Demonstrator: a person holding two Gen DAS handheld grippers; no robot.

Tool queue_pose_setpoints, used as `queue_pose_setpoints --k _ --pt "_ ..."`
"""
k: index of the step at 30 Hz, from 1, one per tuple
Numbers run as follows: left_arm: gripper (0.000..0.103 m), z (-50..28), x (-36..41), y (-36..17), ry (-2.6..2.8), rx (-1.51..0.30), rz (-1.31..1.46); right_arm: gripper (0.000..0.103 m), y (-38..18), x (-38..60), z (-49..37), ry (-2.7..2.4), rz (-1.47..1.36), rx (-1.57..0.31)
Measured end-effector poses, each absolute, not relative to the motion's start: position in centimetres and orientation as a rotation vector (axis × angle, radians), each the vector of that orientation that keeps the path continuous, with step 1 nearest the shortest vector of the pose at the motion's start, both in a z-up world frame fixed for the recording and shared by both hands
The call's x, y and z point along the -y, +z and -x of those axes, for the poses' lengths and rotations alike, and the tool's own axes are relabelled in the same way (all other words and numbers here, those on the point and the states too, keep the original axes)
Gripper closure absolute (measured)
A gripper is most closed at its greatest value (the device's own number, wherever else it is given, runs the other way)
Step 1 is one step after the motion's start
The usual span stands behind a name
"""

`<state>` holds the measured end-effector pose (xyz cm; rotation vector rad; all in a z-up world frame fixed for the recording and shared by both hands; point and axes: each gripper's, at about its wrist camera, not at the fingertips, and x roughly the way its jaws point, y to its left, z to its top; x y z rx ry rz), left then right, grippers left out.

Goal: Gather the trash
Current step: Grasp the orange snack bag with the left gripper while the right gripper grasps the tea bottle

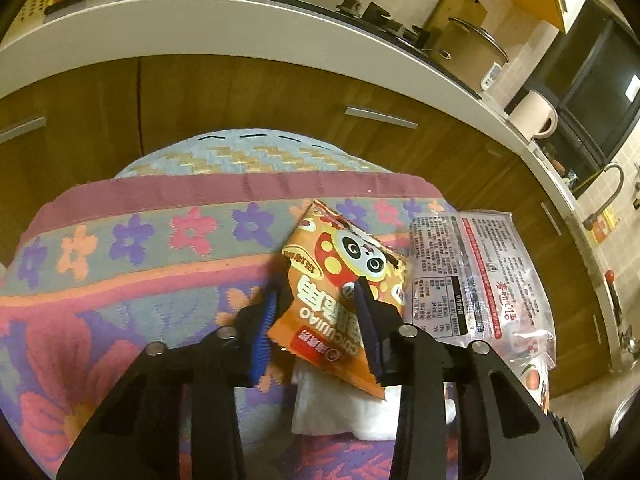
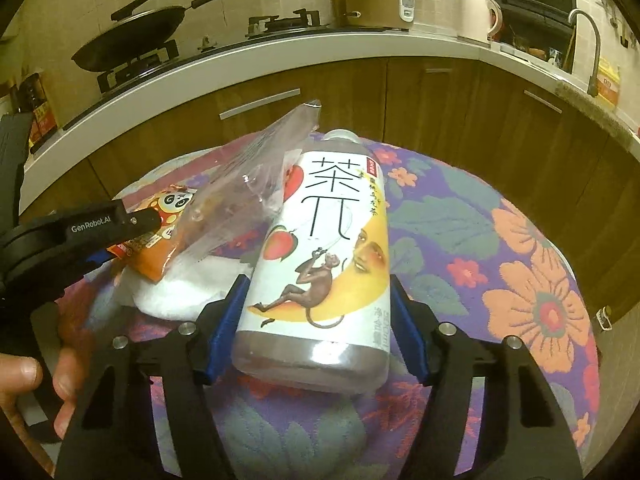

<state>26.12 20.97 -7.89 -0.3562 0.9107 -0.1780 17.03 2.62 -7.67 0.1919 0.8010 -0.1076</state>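
On a flowered, purple-and-pink woven cloth point(image 2: 520, 240) in front of brown kitchen cabinets, an orange snack packet with a panda print point(image 1: 340, 292) lies tilted over a crumpled white tissue point(image 1: 340, 412). Left gripper point(image 1: 316, 320) straddles the packet's near half, blue ribbed pads on both flanks, left pad against its edge, right pad over its face; whether they actually pinch it, cannot tell. Just right of the packet, a clear printed plastic wrapper point(image 1: 476, 276). Further right, a white-labelled tea bottle with brown liquid point(image 2: 320, 264) lies on its side, cap away. Right gripper point(image 2: 318, 320) brackets the bottle's near end, pads touching both sides. A hand point(image 2: 44, 376) shows at near left.
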Motion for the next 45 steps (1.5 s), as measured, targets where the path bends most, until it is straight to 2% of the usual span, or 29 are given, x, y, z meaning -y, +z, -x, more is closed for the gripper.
queue_pose_setpoints --k 2,8,28,45 --pt "0.089 -26.1 -21.1 -8.0 -0.171 -0.917 0.362 0.042 -7.7 -2.4 -17.0 -0.106 -0.197 -0.804" --pt "0.102 -25.4 -21.7 -7.9 -0.17 -0.897 0.381 0.044 -7.6 -1.5 -16.6 -0.107 -0.207 -0.806" --pt "0.103 -18.7 -21.6 -3.2 -0.211 -0.744 0.356 0.045 -7.2 2.0 -13.9 -0.087 -0.233 -0.795" --pt "0.103 -13.2 -19.6 -3.7 -0.235 -0.681 0.349 0.045 -7.3 5.8 -11.9 -0.047 -0.225 -0.753"
